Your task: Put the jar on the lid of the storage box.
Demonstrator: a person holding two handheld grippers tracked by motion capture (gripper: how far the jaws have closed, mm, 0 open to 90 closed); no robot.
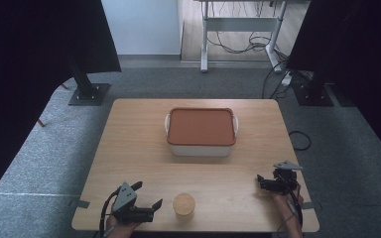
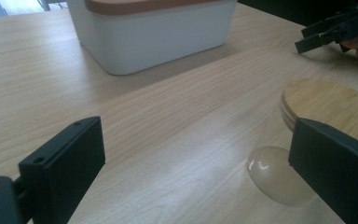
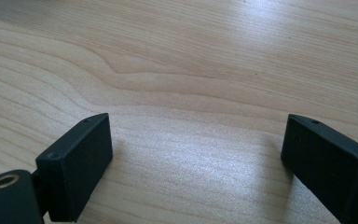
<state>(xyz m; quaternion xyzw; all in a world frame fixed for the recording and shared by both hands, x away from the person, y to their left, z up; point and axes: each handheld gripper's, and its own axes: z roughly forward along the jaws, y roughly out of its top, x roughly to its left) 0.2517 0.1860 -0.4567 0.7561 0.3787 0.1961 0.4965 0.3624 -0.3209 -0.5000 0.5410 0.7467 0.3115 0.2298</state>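
White box (image 1: 200,148) with terracotta lid (image 1: 200,126), lid on, centre of counter (image 1: 129,148) toward far edge. Left claw (image 1: 147,198) open, near-left corner beside wood-lidded clear jar (image 1: 184,204). Right claw (image 1: 261,180) open, near-right corner.

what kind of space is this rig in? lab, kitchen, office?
Most likely a lab or recording setup, not a kitchen. The wooden table stands on grey carpet, flanked by black curtains on metal stands, with loose cables under a desk frame behind.
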